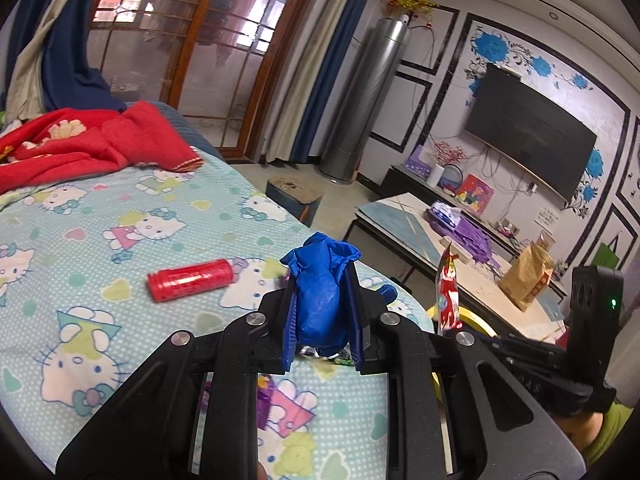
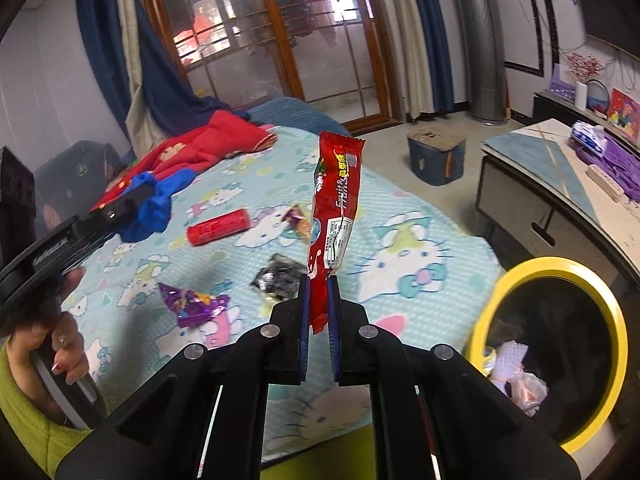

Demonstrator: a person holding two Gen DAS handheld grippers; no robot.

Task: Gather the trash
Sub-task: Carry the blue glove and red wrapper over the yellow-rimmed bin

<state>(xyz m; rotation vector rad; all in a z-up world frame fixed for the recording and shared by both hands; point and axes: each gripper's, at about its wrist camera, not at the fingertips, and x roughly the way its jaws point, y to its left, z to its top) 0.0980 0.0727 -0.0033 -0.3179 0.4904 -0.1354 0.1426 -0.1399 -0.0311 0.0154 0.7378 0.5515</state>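
My left gripper [image 1: 322, 280] is shut on a crumpled blue glove [image 1: 318, 300] and holds it above the bed; it also shows in the right wrist view [image 2: 154, 204]. My right gripper [image 2: 319, 280] is shut on a long red snack wrapper [image 2: 336, 208], held upright above the bed; it also shows in the left wrist view [image 1: 447, 292]. A red tube [image 1: 190, 280] lies on the Hello Kitty bedsheet [image 1: 100, 240], seen too in the right wrist view [image 2: 219, 226]. A purple wrapper [image 2: 192, 304], a black crumpled wrapper [image 2: 278, 276] and a small candy wrapper [image 2: 298, 220] lie on the sheet.
A trash bin with a yellow rim [image 2: 600, 292] stands at the right of the bed, with trash inside. A red blanket [image 1: 80, 144] lies at the bed's far end. A coffee table [image 1: 420, 236] and a small blue stool [image 2: 436, 156] stand on the floor beyond.
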